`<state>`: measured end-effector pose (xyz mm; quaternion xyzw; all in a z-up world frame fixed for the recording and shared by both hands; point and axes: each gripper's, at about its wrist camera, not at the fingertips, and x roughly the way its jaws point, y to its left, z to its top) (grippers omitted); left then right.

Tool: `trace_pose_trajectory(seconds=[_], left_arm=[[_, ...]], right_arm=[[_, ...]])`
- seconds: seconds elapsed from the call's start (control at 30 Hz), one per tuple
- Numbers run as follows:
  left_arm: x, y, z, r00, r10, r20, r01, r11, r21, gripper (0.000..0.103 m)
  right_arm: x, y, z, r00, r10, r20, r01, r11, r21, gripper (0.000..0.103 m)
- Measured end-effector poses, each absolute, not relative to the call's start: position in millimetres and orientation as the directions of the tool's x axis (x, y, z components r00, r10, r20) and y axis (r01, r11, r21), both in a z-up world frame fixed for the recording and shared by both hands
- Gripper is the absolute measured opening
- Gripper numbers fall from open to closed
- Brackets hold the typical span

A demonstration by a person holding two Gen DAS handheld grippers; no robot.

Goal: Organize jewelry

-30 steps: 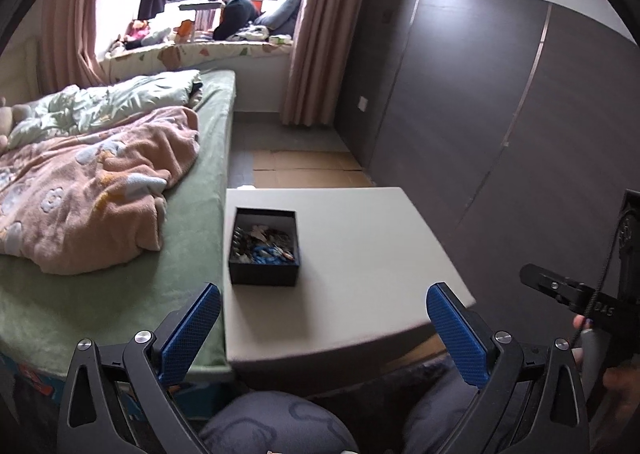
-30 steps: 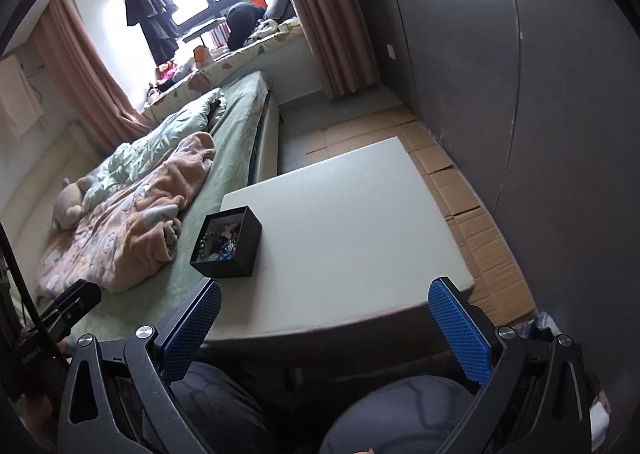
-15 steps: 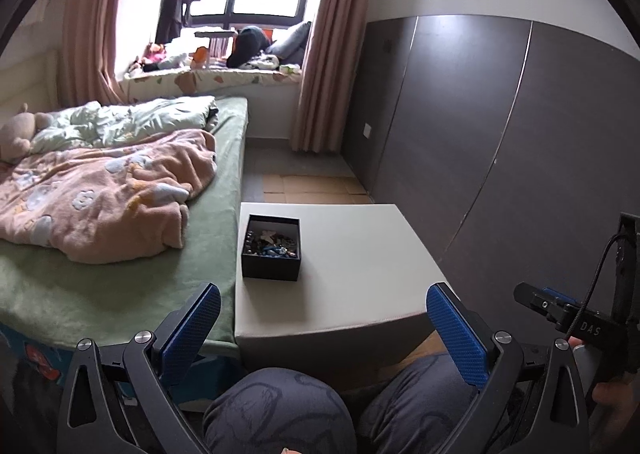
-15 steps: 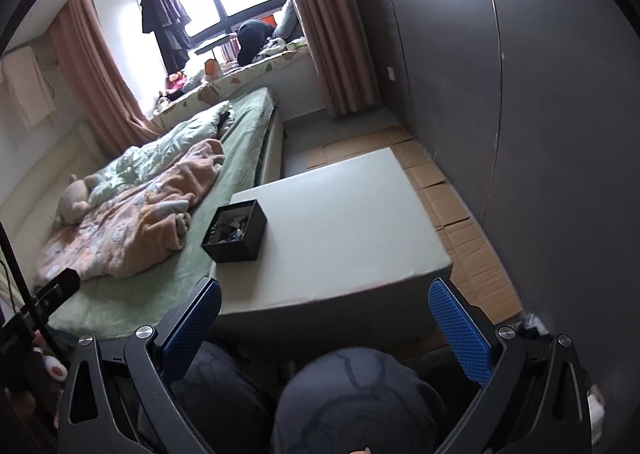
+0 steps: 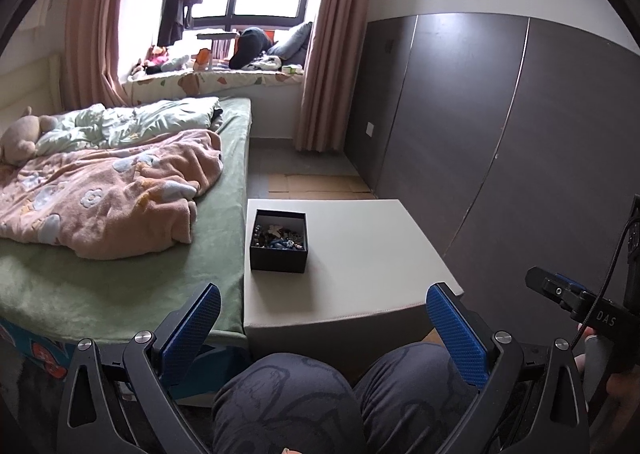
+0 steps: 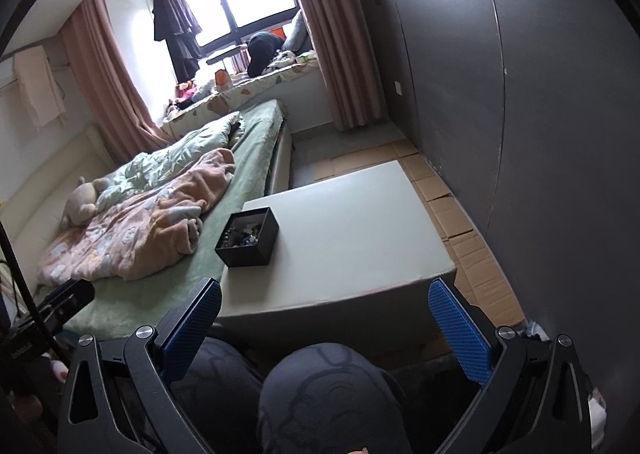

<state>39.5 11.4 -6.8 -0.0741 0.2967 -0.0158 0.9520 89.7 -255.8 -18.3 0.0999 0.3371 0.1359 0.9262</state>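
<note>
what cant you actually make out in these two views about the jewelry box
- Pieces in the black box: too small in both views to name; only a dark and blue jumble.
- Box floor: hidden by the jumble and near wall, right wrist view.
- Table near side: cut off by the knees.

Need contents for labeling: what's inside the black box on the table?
The black box holds a jumbled pile of small jewelry pieces, some blue. Single items are too small to identify; whatever lies under the pile is hidden.
</note>
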Motion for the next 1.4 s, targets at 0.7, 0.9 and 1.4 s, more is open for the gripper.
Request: trace_pose_trajectory(seconds=[0.7,0.9,1.4], left_arm=[[20.6,9.2,-0.9,0.848,-0.081,-0.524,-0.003,0.988,-0.157,0.103],[17.5,10.5,-2.7,0.845,-0.079,-0.53,-0.005,0.988,-0.155,0.103],[21.0,10.7,-9.8,0.832,-0.089,-0.547,0.004,0.988,-0.156,0.103]], right_arm=[[69.8,-232.8,-11.3,0.741,0.325,-0.588,-0.224,0.945,0.239,0.103],[63.9,-226.9,-7.9,0.748,0.317,-0.584,-0.236,0.948,0.212,0.103],[53.7,-209.2,-7.6,0.735,0.293,-0.612,-0.245,0.956,0.163,0.103]])
